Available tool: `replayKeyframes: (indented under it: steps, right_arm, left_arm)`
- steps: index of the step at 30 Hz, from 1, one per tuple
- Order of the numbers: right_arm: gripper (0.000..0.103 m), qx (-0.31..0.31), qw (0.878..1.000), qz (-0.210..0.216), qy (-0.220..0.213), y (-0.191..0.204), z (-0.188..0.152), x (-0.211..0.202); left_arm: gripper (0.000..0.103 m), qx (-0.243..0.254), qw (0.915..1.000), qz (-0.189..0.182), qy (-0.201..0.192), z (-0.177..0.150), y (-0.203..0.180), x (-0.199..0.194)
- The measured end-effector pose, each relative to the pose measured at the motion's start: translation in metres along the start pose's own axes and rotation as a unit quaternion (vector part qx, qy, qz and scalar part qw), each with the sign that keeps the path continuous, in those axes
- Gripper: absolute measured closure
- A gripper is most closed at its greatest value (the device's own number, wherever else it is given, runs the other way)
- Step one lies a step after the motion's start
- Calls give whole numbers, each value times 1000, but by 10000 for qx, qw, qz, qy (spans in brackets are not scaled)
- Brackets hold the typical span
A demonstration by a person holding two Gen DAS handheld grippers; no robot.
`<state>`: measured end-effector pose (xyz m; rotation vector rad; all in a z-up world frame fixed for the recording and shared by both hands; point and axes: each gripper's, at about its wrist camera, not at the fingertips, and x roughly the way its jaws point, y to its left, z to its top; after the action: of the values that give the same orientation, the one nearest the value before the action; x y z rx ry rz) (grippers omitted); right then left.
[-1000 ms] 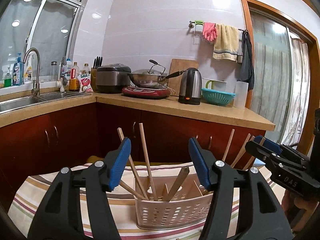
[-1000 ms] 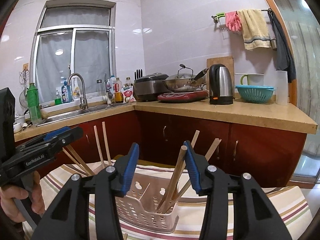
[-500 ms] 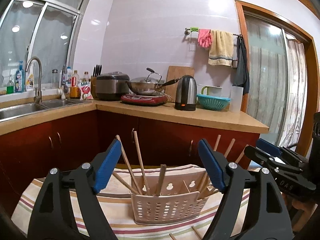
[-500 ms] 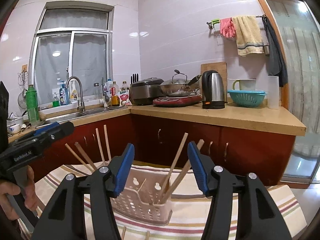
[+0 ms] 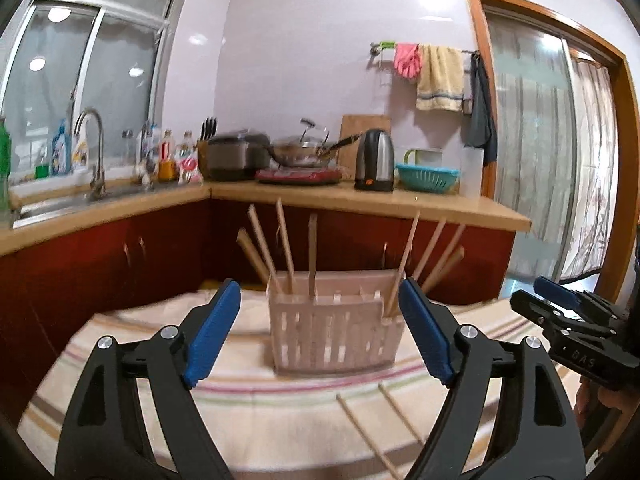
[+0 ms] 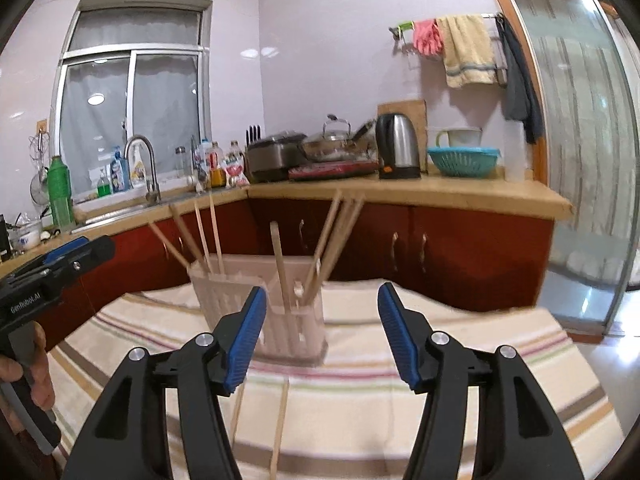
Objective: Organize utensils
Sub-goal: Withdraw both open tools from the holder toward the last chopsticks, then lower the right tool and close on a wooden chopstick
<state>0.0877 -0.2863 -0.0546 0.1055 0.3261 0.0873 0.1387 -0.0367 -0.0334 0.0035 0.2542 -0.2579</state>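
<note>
A pale slotted utensil basket (image 5: 332, 332) stands on the striped tablecloth (image 5: 248, 412) with several wooden chopsticks (image 5: 282, 240) leaning upright in its compartments. Two more chopsticks (image 5: 368, 432) lie loose on the cloth in front of it. My left gripper (image 5: 319, 286) is open and empty, a short way back from the basket. At the right edge of that view, my right gripper (image 5: 560, 300) is seen from the side. In the right wrist view the right gripper (image 6: 323, 289) is open and empty, back from the basket (image 6: 224, 292), above the loose chopsticks (image 6: 280, 420). The left gripper (image 6: 80, 248) shows at the left there.
Behind the table runs an L-shaped wooden counter (image 5: 400, 200) on red cabinets, carrying a kettle (image 5: 374, 164), wok, rice cooker, teal colander and a sink with a tap (image 6: 140, 168). A glass door (image 6: 580, 160) stands at the right. A hand (image 6: 40, 372) holds the left gripper's handle.
Both grippers have pulled back from the basket and sunk a little, and their jaws stand wider. The basket looks smaller, and two loose chopsticks on the cloth have come into view.
</note>
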Motion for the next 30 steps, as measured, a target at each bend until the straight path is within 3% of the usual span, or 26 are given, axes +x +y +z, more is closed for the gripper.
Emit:
replayKeyframes:
  steps: [6,16,25,30]
  right_arm:
    - [46,-92,9995,-186,251,3,-47,-19]
    - [52,-212,9953,156,935,26,-118,-31]
    - [73,-431,9860,394,1564,41,-146,-21]
    - [93,-492,9811,379,1834,40,-155,-17]
  left_arm:
    - [24,-112,9988,335,325,-40,9,-19]
    - [24,-353,9946,559,794,-96,20,-43]
    - [24,-404,9920,527,1070,-124,15,-50]
    - [24,-412,9912,415,1186,-128,7,-48]
